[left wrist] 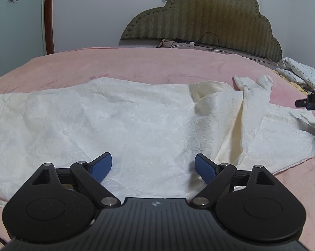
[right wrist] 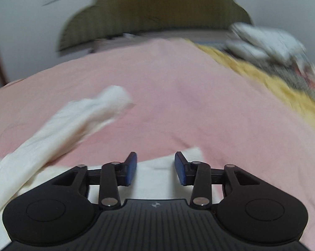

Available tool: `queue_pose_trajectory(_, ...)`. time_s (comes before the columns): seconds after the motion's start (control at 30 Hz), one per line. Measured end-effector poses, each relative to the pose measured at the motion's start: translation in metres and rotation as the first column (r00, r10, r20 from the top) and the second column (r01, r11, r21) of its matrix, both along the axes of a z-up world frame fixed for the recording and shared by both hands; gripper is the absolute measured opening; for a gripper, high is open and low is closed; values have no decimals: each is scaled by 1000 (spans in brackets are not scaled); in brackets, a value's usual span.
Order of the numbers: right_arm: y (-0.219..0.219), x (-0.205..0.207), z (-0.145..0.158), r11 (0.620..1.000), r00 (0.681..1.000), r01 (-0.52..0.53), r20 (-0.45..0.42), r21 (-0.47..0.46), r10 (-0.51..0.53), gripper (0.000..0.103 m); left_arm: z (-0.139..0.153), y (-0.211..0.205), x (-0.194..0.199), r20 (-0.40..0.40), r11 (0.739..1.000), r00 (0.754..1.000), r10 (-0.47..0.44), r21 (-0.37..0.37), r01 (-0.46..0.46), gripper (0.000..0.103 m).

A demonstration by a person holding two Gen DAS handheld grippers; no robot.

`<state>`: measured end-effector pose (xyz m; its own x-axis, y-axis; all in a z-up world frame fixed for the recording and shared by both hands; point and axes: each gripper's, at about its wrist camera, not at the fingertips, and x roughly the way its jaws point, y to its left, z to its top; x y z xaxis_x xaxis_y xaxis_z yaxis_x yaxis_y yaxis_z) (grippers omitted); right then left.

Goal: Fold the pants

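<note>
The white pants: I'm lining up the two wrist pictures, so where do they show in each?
Left wrist: the white pants spread across the middle, under the open left gripper.
Right wrist: they run along the lower left, blurred, a corner under the open right gripper.
Shared landmark: the olive headboard.

Left gripper (left wrist: 153, 165) hovers low over the pants (left wrist: 120, 115), jaws spread wide; right gripper (right wrist: 155, 167) gapes above their corner.

My right wrist view is smeared; the headboard (right wrist: 153, 10) looks fuzzy. Below it, the white pants (left wrist: 115, 125) run off my left view's left edge.
</note>
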<state>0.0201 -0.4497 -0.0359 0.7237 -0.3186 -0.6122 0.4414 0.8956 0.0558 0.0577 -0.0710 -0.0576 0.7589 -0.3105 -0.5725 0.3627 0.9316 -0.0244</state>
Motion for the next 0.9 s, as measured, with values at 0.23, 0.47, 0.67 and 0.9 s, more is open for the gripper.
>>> queue_pose_trajectory(0.23,-7,20,-24,992,987,97,-122,-82,-106,87,11,-12,-15,99,989,985,-138,-30,142,87)
queue_pose_trajectory(0.47,83,82,10,956,987,-141,-110,-258,116,91,12,-56,-14,133,970,961,-243,36,240,84)
queue_pose_trajectory(0.67,124,159,-1,920,974,-65,-225,-386,-25,103,10,-72,-17,153,948,936,-318,42,316,86)
queue_pose_trajectory(0.9,110,168,-17,887,941,-1,-301,-462,-155,103,-1,-103,-10,144,916,909,-391,155,369,46)
